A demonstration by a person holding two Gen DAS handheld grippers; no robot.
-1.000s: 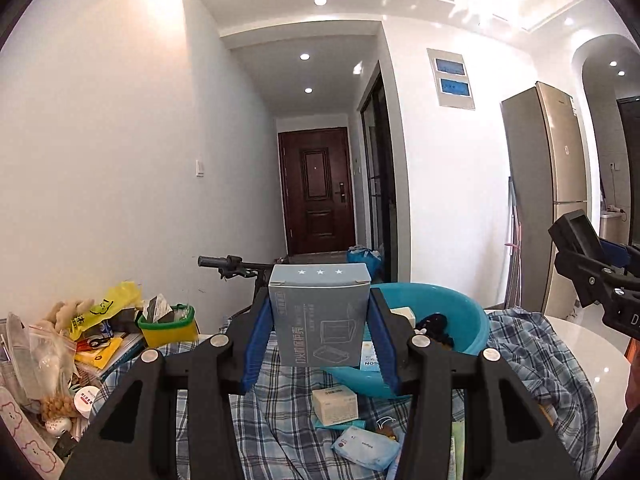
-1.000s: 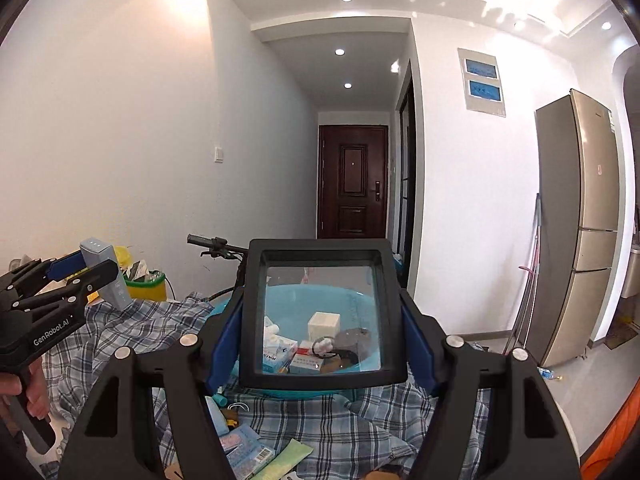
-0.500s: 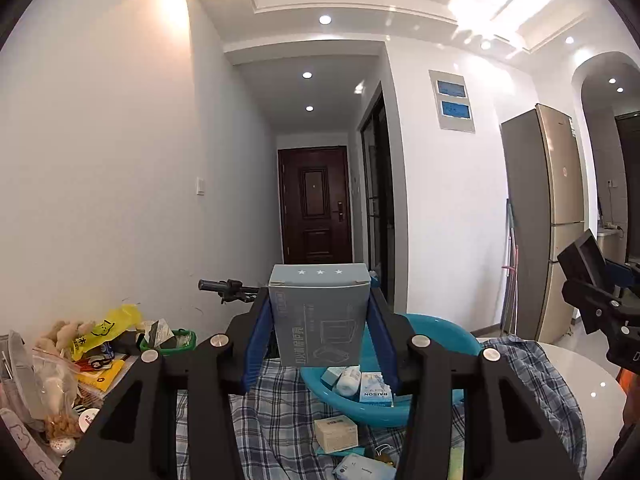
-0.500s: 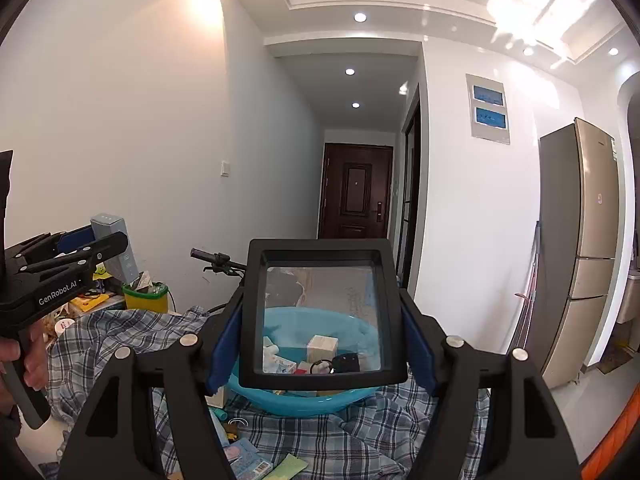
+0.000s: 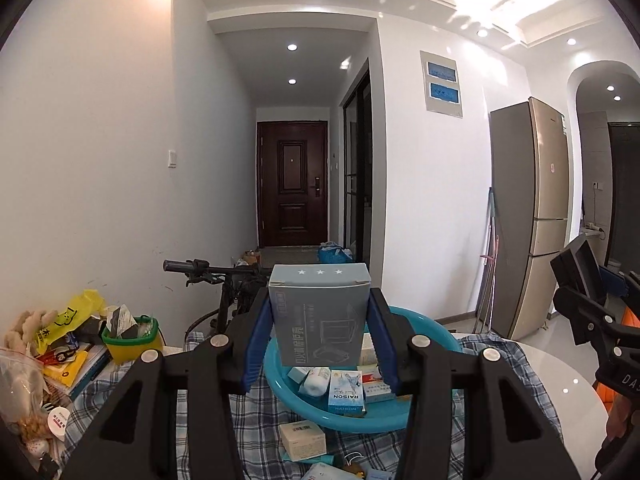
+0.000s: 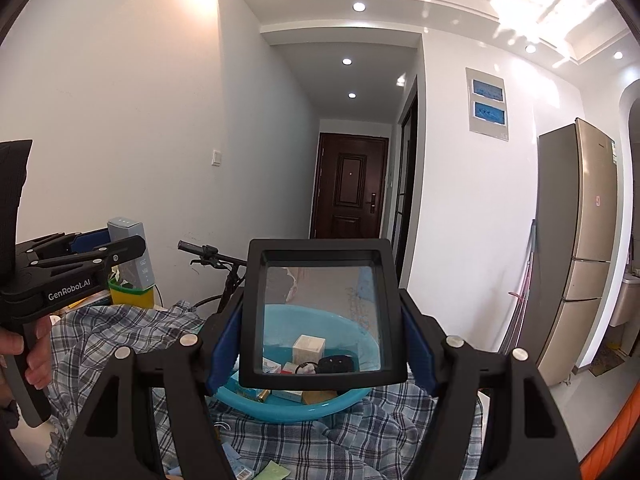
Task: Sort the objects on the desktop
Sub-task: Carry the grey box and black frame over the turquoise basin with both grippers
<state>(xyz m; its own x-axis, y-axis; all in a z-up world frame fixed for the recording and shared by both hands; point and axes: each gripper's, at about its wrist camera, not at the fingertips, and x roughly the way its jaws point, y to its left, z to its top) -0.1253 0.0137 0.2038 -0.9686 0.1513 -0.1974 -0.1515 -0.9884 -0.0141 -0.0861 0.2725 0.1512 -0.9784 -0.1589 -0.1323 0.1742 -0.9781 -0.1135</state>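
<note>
My left claw [image 5: 320, 334] is squeezed on a grey box [image 5: 319, 316], held up high over the blue bowl [image 5: 360, 420] on the table. My right claw [image 6: 320, 340] is squeezed on a black frame w/ a clear window [image 6: 322, 316], also above the bowl. I think the box is light card & prob dents easy, so hold its flat sides, not too hard. The frame looks stiff, and its window may break, so grip the rim only. Can't read the box words, they're upside down. Stuff lower in the bowl is partly hidden. Small boxes [image 5: 302, 440] on the checked cloth [image 6: 132, 328] are cut off at the bottom.
</note>
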